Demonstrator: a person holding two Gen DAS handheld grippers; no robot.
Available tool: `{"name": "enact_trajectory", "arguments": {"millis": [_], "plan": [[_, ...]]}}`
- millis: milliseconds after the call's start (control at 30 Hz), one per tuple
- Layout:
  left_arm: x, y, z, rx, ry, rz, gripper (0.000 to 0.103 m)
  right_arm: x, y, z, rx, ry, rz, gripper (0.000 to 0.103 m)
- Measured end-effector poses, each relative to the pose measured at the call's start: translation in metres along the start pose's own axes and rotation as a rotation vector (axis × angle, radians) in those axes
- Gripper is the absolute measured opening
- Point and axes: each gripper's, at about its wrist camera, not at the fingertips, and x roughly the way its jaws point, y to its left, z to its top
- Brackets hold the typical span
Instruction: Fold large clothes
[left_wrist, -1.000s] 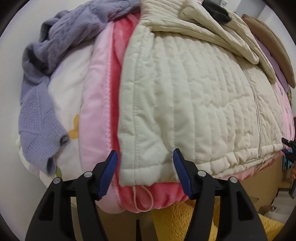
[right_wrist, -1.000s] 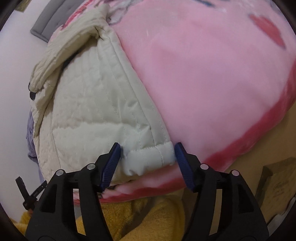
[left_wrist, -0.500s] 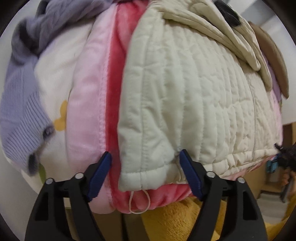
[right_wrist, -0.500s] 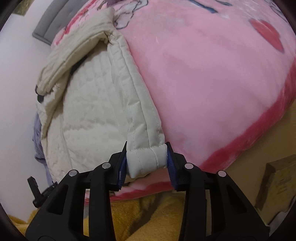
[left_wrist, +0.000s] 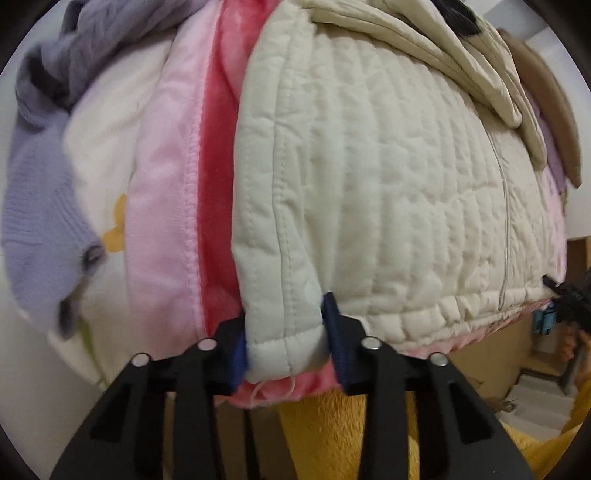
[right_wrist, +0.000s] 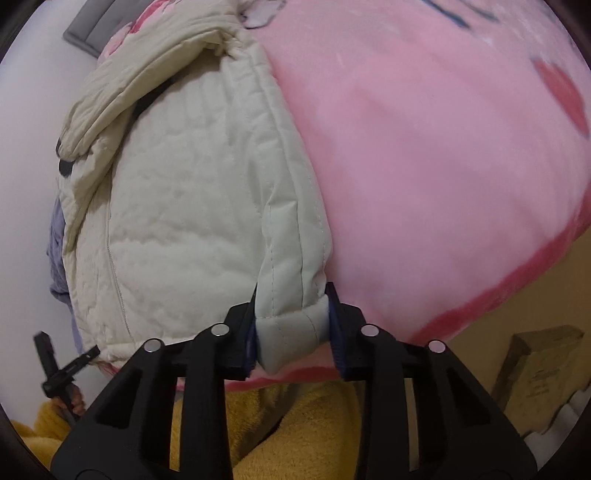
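Cream quilted jacket (left_wrist: 388, 192) lies flat on a pink blanket (right_wrist: 443, 166). Left gripper (left_wrist: 284, 339) is clamped on one hem corner, right gripper (right_wrist: 291, 325) on the other. Blanket underside is hidden; the lavender knit (left_wrist: 33, 206) is blurred and cut off.

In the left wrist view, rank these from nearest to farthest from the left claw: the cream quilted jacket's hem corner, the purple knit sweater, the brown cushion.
1. Cream quilted jacket: its hem corner sits between the left claw's fingers.
2. Purple knit sweater: off to the left, on the white bedding.
3. Brown cushion: far upper right, beyond the jacket's collar.
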Motion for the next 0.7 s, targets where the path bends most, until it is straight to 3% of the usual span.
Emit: {"name": "enact_trajectory", "arguments": {"millis": [200,300,433,533,700], "plan": [[-0.038,-0.009,0.021,-0.079,0.104,-0.017,0.029,-0.036,0.024,0.009,-0.028,0.002,0.035,0.026],[-0.073,-0.004,0.038,-0.16,0.036,-0.085,0.028,-0.069,0.05,0.024,-0.037,-0.042,0.073,0.025],[-0.114,0.01,0.065,-0.239,-0.046,-0.108,0.027,-0.108,0.075,0.051,0.043,-0.113,0.138,0.025],[-0.136,0.01,0.094,-0.224,-0.085,-0.11,0.027,-0.128,0.094,0.076,0.045,-0.169,0.145,0.024],[-0.153,0.003,0.152,-0.172,-0.142,-0.128,0.026,-0.142,0.128,0.124,0.006,-0.192,0.12,0.024]]}}
